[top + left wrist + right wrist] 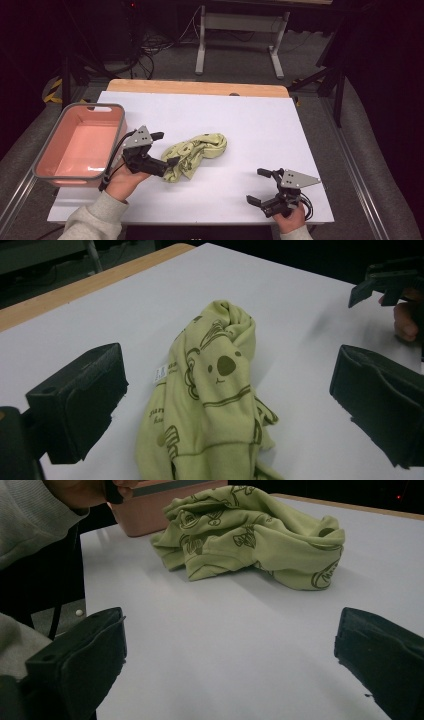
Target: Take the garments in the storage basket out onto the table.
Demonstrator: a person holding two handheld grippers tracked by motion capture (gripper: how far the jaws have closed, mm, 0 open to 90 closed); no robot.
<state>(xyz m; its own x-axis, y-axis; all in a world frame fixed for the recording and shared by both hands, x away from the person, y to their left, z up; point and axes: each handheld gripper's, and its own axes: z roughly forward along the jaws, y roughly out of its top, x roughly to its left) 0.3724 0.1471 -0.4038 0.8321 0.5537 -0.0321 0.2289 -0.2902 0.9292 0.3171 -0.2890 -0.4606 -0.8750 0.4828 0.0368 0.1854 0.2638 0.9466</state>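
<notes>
I am seeing the green cloth point(196, 154) lying crumpled mid-surface point(260, 125), right of the pink bin point(80, 145). The left gripper point(165, 148) is standing released astride its near edge, gripping nothing. The right gripper point(259, 186) is idling released, well apart.

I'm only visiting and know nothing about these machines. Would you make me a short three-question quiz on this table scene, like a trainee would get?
1. True or false: the crumpled light-green printed cloth garment lies inside the pink plastic tub with the grey rim.
2. Which gripper is closer to the garment?
A. the left gripper
B. the right gripper
3. Fill in: in the left gripper view, the garment lies between the two black fingers, which stand ____ and do not press on it.

Key
1. False: it lies on the white table, beside the tub.
2. A
3. open
</notes>
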